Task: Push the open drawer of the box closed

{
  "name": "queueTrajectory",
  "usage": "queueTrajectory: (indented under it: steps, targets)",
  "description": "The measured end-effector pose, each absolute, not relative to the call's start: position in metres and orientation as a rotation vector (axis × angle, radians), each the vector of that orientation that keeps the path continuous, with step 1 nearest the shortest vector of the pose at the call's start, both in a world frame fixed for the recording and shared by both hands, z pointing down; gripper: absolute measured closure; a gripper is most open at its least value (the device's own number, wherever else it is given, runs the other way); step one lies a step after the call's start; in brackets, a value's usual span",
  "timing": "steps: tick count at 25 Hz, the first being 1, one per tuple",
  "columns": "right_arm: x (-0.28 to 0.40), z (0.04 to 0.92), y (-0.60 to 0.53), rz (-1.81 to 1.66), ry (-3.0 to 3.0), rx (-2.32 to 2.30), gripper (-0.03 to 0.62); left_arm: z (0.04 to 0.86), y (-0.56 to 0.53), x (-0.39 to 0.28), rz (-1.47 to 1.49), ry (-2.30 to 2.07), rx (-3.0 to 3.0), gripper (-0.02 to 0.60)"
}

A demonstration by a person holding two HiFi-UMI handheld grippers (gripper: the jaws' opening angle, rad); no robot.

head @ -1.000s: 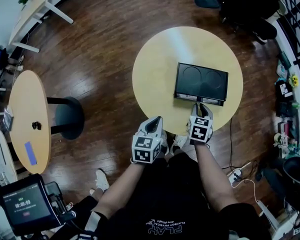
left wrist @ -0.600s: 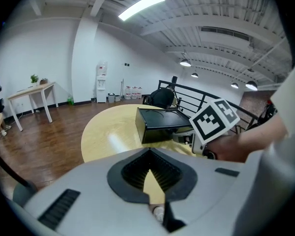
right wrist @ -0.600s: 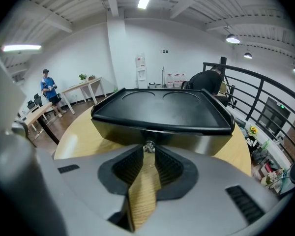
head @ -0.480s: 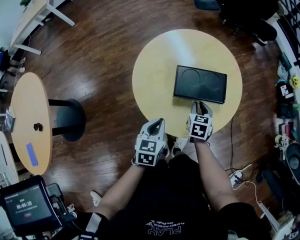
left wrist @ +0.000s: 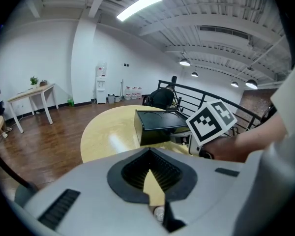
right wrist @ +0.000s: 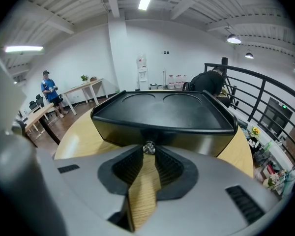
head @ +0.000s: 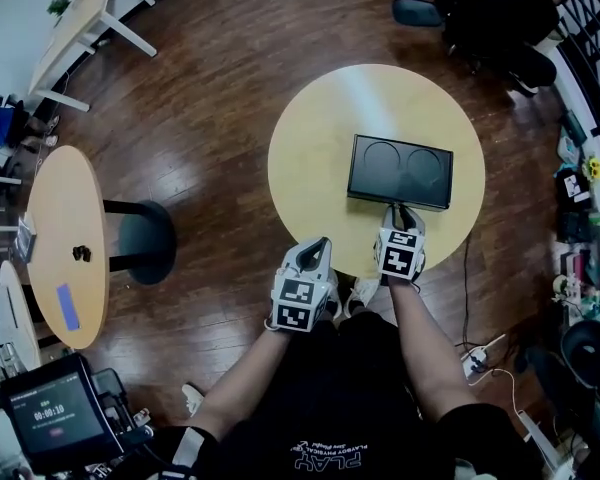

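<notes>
Right gripper (head: 401,210) is clamping the knob (right wrist: 148,147) on the drawer (right wrist: 196,137) at the box (head: 400,171) front — likely light, rigid, free-sliding; pressing squarely at the knob suits. Left gripper (head: 313,246) is hanging closed, empty — short of the box.

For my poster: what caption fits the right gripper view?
Shut right claw at the small silver knob of a black rectangular box on a round wooden table.
</notes>
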State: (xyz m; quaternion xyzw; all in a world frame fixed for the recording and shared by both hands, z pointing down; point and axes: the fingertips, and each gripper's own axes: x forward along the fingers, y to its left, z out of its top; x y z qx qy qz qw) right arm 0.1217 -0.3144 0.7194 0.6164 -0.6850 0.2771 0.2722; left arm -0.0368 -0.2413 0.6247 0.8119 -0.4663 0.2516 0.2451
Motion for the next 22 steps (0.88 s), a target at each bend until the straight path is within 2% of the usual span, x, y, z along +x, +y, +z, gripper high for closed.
queueTrajectory:
  steps: [16, 19, 22]
  targets:
    - [0.116, 0.708, -0.312, 0.770, -1.859, 1.697, 0.514, 0.632, -0.233, -0.040, 0.756, -1.307, 2.228, 0.581]
    - [0.134, 0.691, -0.280, 0.729, -1.918, 1.677, 0.516, 0.627, -0.206, -0.018, 0.765, -1.336, 2.231, 0.581]
    - [0.139, 0.673, -0.256, 0.665, -1.966, 1.651, 0.558, 0.620, -0.192, -0.005, 0.768, -1.365, 2.245, 0.581]
